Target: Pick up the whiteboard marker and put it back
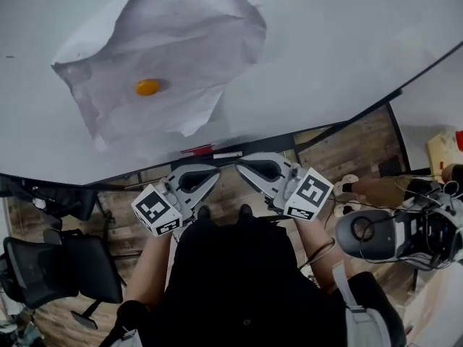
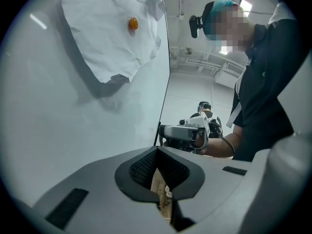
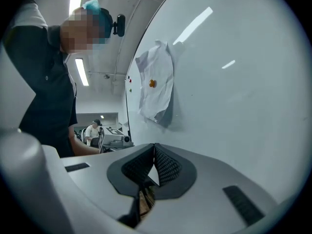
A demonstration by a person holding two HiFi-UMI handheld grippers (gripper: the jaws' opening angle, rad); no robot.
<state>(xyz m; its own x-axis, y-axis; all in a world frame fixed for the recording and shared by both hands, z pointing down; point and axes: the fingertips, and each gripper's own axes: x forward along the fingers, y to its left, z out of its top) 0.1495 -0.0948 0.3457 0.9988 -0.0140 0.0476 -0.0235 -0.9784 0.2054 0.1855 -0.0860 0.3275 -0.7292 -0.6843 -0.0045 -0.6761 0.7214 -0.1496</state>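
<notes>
1. The whiteboard is filling the far part of the head view. A crumpled sheet of paper is hanging on it, with an orange magnet sitting on the sheet.
2. A red whiteboard marker and a pale whiteboard marker are lying end to end along the whiteboard's near edge, the red one on the left. Neither tongs is touching either marker.
3. The left tongs are hovering just near of that edge, below the red whiteboard marker, and are pointing right. The left gripper view is showing them clenched. The black ribbed pads are meeting at the tips and a narrow gap is opening behind them.
4. The right tongs are hovering beside them, below the pale whiteboard marker, and are pointing left. The right gripper view is showing them clenched in the same way, pads meeting tip to tip.
5. The two sets of tongs are facing each other, with their tips near but apart. Each gripper view is showing the other tongs ahead and the whiteboard running alongside.
6. A black office chair is standing at the near left on the wooden floor.
7. A grey headset-like device is sitting at the near right.
8. A second person is showing small in the far background of the right gripper view.
</notes>
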